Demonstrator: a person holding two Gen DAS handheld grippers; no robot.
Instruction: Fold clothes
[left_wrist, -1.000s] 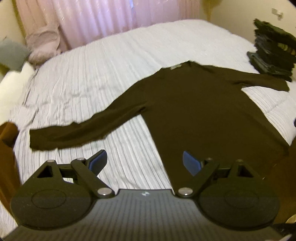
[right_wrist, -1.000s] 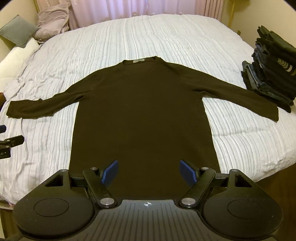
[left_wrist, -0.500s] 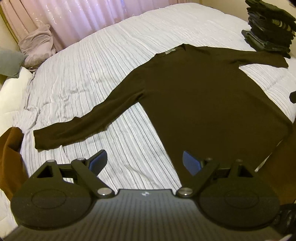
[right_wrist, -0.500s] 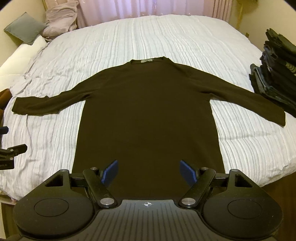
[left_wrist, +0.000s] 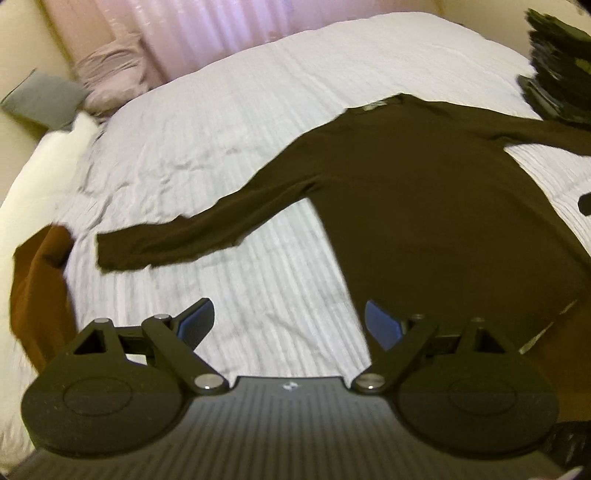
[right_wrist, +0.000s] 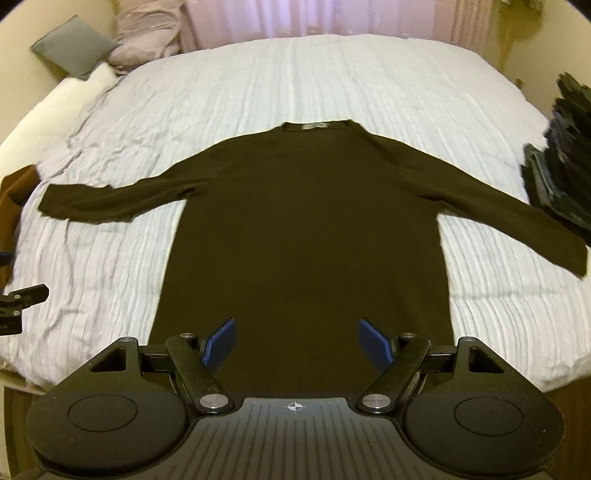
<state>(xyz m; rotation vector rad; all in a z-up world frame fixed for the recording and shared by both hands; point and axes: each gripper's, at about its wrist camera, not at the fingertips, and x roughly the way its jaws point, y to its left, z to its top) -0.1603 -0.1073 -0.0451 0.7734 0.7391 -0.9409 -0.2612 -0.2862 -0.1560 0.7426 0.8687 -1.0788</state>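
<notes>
Bed (right_wrist: 332, 81) with white ribbed cover fills the room ahead of the jaws; pink curtains (right_wrist: 332, 14) backlit behind it, cream walls (right_wrist: 22, 22), grey cushion (right_wrist: 74, 46) far left.

A home bedroom: a wide bed (right_wrist: 332, 81) with pillows (right_wrist: 70, 46) and pink curtains (right_wrist: 332, 14) behind.

A dark brown sweater (right_wrist: 303, 229) lay on the bed (right_wrist: 332, 81), whose cover was white with fine ribbed stripes. At ten o'clock sat a grey cushion (right_wrist: 74, 46); at three, a stack of dark clothes (right_wrist: 561, 162). Each tool wore blue pads (right_wrist: 375, 345).
</notes>
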